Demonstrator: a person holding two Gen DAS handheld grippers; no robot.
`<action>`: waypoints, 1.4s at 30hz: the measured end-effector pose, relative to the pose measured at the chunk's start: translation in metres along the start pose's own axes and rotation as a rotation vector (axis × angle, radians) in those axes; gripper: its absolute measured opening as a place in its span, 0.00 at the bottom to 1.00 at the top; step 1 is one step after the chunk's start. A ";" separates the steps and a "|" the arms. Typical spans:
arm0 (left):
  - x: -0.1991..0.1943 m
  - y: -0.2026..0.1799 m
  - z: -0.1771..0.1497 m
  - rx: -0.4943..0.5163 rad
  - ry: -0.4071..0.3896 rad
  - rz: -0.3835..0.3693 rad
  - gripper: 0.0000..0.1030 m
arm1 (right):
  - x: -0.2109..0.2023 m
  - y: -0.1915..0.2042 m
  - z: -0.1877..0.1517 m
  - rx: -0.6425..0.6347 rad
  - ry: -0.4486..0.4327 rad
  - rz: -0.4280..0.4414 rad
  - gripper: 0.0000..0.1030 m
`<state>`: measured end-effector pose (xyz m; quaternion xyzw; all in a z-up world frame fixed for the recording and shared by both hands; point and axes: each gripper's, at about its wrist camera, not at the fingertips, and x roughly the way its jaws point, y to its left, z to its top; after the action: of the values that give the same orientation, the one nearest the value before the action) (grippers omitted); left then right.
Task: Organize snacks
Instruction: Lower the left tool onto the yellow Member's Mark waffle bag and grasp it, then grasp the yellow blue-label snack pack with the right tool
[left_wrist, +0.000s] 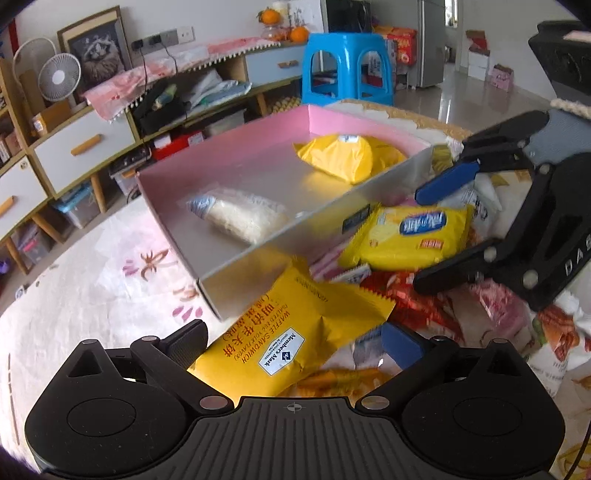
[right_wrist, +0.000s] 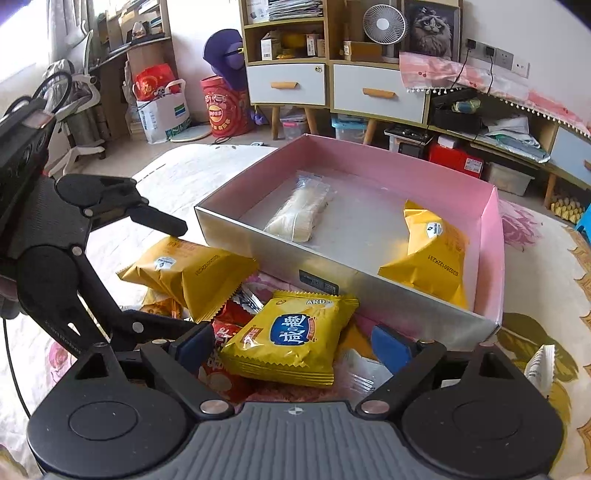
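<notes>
A pink-walled box holds a yellow waffle pack and a clear pack of pale snack. In front of it lies a pile of snacks. My left gripper is open, with a second yellow waffle pack between its fingers. My right gripper is open around a yellow biscuit pack. In the left wrist view the right gripper reaches in from the right. In the right wrist view the left gripper comes from the left.
Red wrappers and other packs lie under the yellow ones on a floral cloth. A blue stool stands behind the box. Shelving with drawers lines the wall.
</notes>
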<state>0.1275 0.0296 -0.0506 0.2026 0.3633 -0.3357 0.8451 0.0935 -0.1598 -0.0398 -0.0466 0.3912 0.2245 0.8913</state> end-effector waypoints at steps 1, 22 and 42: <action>-0.001 0.000 -0.001 -0.005 0.009 -0.009 0.96 | 0.000 -0.001 0.000 0.005 -0.001 0.005 0.76; -0.013 -0.029 -0.004 -0.031 0.054 0.050 0.57 | -0.008 -0.003 0.004 0.001 0.021 0.017 0.43; -0.039 -0.006 -0.003 -0.352 0.091 0.058 0.38 | -0.023 -0.011 0.012 0.105 0.054 0.035 0.45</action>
<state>0.1020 0.0434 -0.0234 0.0767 0.4482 -0.2329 0.8597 0.0926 -0.1745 -0.0162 0.0011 0.4271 0.2177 0.8776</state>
